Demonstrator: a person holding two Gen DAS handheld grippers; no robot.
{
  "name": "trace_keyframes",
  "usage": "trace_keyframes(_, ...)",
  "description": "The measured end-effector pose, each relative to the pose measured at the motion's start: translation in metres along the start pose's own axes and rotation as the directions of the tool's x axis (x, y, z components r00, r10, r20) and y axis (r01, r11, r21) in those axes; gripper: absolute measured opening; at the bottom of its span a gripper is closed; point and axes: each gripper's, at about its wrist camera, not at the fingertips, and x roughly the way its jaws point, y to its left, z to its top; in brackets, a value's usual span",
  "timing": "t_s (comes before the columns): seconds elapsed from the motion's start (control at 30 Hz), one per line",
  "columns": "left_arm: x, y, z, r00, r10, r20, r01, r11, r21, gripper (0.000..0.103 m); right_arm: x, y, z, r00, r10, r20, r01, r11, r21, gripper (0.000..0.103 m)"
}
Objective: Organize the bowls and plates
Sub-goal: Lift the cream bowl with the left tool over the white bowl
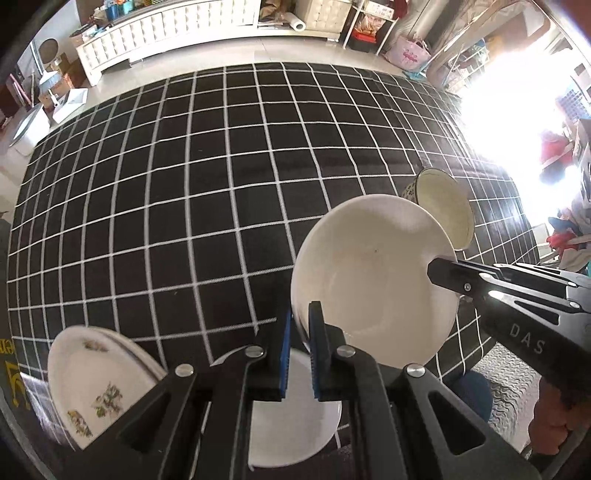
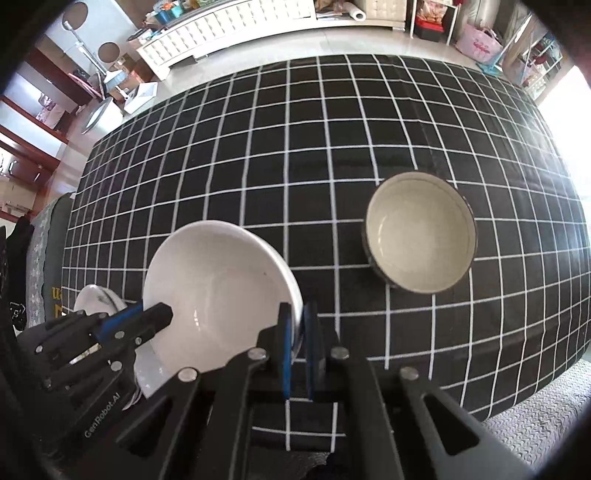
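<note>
A plain white bowl (image 1: pixel 373 280) (image 2: pixel 221 291) is held tilted above the black checked table by both grippers. My left gripper (image 1: pixel 300 314) is shut on its left rim. My right gripper (image 2: pixel 297 314) is shut on its right rim and enters the left wrist view from the right (image 1: pixel 439 271). A white plate (image 1: pixel 291 417) lies on the table under the bowl. A stack of floral plates (image 1: pixel 99 387) sits at the near left edge. A dark-sided bowl with a cream inside (image 2: pixel 419 236) (image 1: pixel 443 206) stands on the table to the right.
The black tablecloth with white grid lines (image 1: pixel 221 184) (image 2: pixel 332 129) stretches far ahead. A white cabinet (image 1: pixel 166 33) and shelves with clutter stand across the floor. A grey textured cushion (image 1: pixel 506 384) lies at the near right edge.
</note>
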Motion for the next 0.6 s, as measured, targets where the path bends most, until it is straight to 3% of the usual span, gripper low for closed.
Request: trace_keyframes(0.6, -0.052, 0.046, -0.06, 0.998, 0.052, 0.037, -0.05, 0.997, -0.059, 0.007, 0.014, 0.085, -0.011, 1.0, 0.022, -0.01, -0.023, 0.997, -0.07, 0.009)
